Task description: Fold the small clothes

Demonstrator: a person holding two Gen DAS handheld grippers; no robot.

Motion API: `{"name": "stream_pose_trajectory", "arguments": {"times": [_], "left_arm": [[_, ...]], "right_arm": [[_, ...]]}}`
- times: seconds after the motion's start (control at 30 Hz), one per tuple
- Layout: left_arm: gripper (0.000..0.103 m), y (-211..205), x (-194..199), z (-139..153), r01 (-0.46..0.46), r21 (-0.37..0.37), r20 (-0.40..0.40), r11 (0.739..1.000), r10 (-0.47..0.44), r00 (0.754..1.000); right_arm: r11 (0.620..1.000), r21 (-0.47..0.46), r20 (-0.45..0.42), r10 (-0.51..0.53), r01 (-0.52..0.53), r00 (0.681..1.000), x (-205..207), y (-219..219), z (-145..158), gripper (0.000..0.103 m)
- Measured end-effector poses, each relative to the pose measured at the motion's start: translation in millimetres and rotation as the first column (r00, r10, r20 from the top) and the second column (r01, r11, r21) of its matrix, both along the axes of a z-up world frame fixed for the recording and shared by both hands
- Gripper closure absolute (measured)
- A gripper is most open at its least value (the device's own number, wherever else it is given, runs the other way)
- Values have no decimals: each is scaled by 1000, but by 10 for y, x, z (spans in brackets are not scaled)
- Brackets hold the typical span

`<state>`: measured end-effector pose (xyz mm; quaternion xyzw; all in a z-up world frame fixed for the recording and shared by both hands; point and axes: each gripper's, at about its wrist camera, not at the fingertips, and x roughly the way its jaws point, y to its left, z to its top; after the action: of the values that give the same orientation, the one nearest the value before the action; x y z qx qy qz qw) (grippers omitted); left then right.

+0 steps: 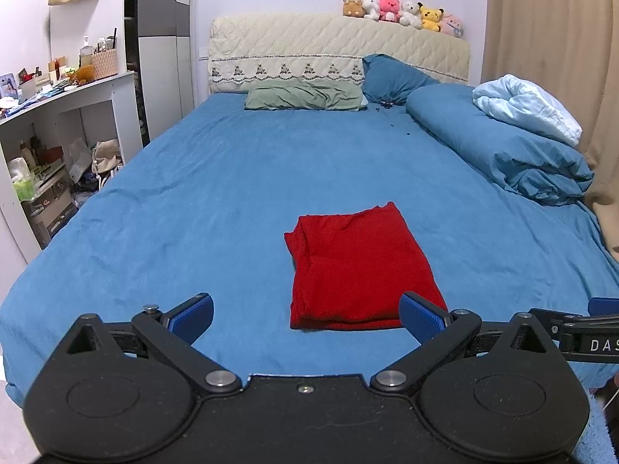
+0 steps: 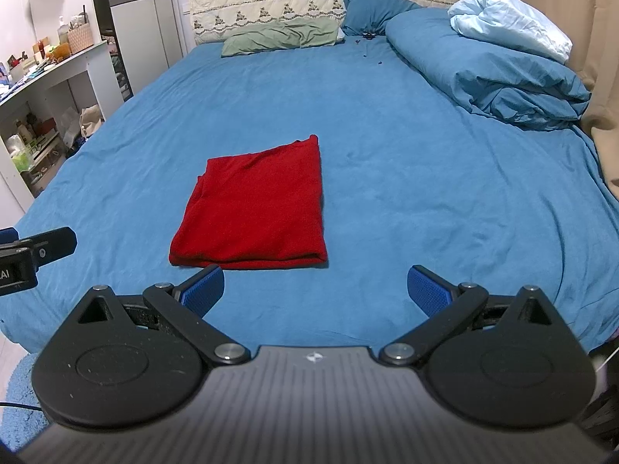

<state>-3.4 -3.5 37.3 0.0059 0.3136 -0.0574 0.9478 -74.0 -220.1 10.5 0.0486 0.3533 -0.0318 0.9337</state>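
From my left tongs I see both blue pads spread wide with nothing between them, hovering over the near edge of the bed. The red garment lies folded into a neat rectangle on the blue sheet, near the foot of the bed and a little right of centre in this view; its near edge shows stacked layers, and the left side has a small ruck where the fold bunches. My left tongs' right pad overlaps the garment's near right corner in the picture, though I cannot tell whether it touches. The tip of my right tongs pokes in at the far right edge of this view.

From the right wrist camera the same garment sits left of centre, flat, with its near edge just beyond my left-hand pad. These tongs are also wide apart and empty.

Around it, going left to right: a white shelf unit cluttered with bottles and boxes beside the bed, a green pillow at the quilted headboard, a blue pillow, a row of plush toys on top of the headboard, then a rolled blue duvet with a pale blue blanket on it, well apart from the garment. Nothing lies between my tongs and the garment
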Motion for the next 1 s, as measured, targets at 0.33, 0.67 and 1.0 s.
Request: {"name": "stream_pose_trajectory", "arguments": {"times": [0.33, 0.67, 1.0], "left_arm": [[0, -29, 12, -21, 8, -12, -8, 1000, -8, 1000], [0, -32, 19, -32, -16, 2, 4, 1000, 16, 1000], [0, -43, 9, -38, -17, 7, 17, 1000, 16, 1000]], "right_arm": [[1000, -5, -2, 1, -1, 1000, 33, 3, -30, 0], [1000, -4, -4, -2, 2, 1000, 32, 49, -42, 0], [1000, -3, -4, -2, 2, 1000, 30, 57, -42, 0]]}}
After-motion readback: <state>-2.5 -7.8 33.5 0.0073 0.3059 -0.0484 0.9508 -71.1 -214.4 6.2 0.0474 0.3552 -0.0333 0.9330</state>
